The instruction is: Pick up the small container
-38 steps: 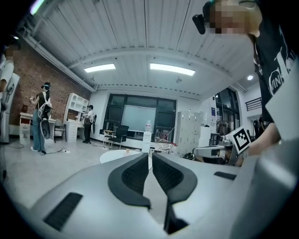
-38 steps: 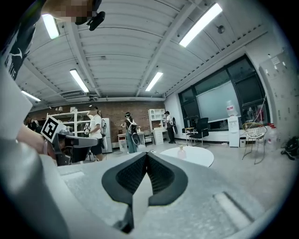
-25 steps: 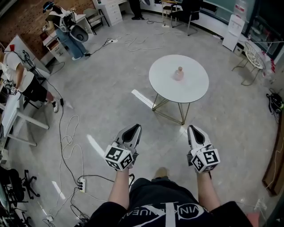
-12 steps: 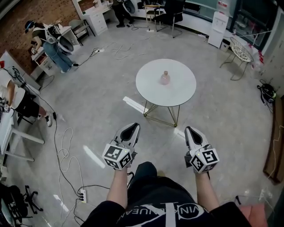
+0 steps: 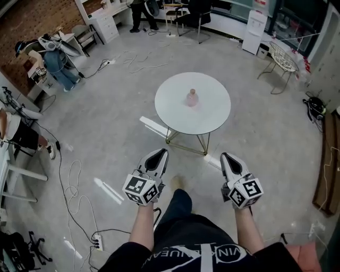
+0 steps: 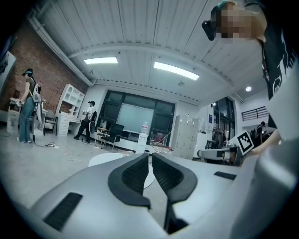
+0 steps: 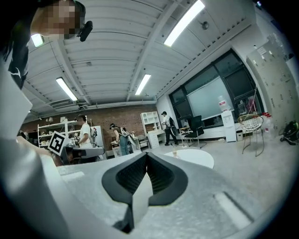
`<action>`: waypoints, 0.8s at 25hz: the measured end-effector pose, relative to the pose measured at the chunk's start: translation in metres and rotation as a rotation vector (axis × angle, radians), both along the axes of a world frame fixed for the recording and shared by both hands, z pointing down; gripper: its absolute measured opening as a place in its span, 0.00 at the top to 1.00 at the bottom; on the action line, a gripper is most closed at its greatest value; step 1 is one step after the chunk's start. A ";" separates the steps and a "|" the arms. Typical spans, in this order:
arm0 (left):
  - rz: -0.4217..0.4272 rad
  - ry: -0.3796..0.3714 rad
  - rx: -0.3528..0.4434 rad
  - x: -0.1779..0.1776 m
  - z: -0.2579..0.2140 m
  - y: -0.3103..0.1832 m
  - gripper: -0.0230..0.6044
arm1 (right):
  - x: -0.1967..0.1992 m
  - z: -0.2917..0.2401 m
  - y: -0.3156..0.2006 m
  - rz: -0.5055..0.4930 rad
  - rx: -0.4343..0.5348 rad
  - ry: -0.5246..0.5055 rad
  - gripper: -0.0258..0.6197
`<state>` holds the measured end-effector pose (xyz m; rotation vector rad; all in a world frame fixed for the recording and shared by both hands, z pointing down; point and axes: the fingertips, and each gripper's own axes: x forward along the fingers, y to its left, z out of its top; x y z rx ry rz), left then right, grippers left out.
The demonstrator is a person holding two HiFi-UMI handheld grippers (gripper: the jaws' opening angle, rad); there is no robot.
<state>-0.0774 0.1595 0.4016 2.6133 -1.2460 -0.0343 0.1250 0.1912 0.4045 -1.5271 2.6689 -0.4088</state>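
Note:
The small container (image 5: 192,98) is a pale pink bottle with a stopper, standing upright near the middle of a round white table (image 5: 212,114) on thin gold legs. Both grippers are held low in front of the person, well short of the table and above the concrete floor. My left gripper (image 5: 159,153) is shut and empty, and so is my right gripper (image 5: 227,156). In the right gripper view the right gripper (image 7: 146,154) points at the table (image 7: 196,158), with the container (image 7: 174,152) tiny on it. In the left gripper view the left gripper (image 6: 150,155) covers most of the table (image 6: 103,159).
Cables run over the floor at left, ending in a power strip (image 5: 97,243). People stand by desks at the far left (image 5: 53,61) and far end (image 5: 139,10). A wire chair (image 5: 280,56) and a water dispenser (image 5: 255,24) stand at the back right.
The person has walked forward: the table and container have slid left and lower in the head view and look nearer. Both grippers keep their pose and stay shut.

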 end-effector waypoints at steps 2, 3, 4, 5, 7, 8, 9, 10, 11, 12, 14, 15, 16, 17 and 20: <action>-0.002 0.039 0.005 0.002 -0.006 -0.019 0.92 | -0.003 -0.002 -0.011 -0.022 0.008 0.021 0.95; 0.003 0.048 0.011 0.003 -0.010 -0.029 0.92 | -0.005 -0.003 -0.018 -0.029 0.013 0.033 0.95; 0.010 0.048 0.017 0.004 -0.013 -0.039 0.92 | -0.008 -0.003 -0.024 -0.035 0.018 0.045 0.95; 0.019 0.045 0.023 0.005 -0.015 -0.049 0.92 | -0.011 -0.002 -0.031 -0.041 0.020 0.058 0.95; 0.035 0.043 0.034 0.006 -0.018 -0.065 0.92 | -0.017 0.001 -0.043 -0.053 0.016 0.081 0.95; 0.044 0.043 0.039 0.007 -0.019 -0.073 0.92 | -0.018 0.003 -0.050 -0.061 0.009 0.088 0.95; 0.053 0.041 0.041 0.009 -0.018 -0.079 0.92 | -0.019 0.005 -0.058 -0.068 0.000 0.090 0.95; 0.062 0.037 0.040 0.011 -0.017 -0.086 0.92 | -0.021 0.007 -0.066 -0.071 -0.011 0.089 0.95; 0.069 0.031 0.037 0.012 -0.014 -0.094 0.92 | -0.022 0.009 -0.075 -0.072 -0.022 0.088 0.95; 0.074 0.025 0.031 0.012 -0.011 -0.103 0.92 | -0.024 0.010 -0.084 -0.074 -0.031 0.086 0.95; 0.075 0.024 0.018 0.010 -0.006 -0.120 0.92 | -0.029 0.012 -0.101 -0.083 -0.037 0.080 0.95; 0.073 0.028 0.013 0.008 -0.004 -0.129 0.92 | -0.031 0.012 -0.109 -0.086 -0.039 0.076 0.95; 0.069 0.032 0.009 0.008 -0.002 -0.137 0.92 | -0.031 0.013 -0.116 -0.086 -0.043 0.071 0.95; 0.068 0.035 0.007 0.008 0.000 -0.145 0.92 | -0.031 0.014 -0.124 -0.084 -0.048 0.066 0.95; 0.086 0.020 0.001 0.014 0.006 -0.167 0.92 | -0.026 0.019 -0.143 -0.075 -0.060 0.065 0.95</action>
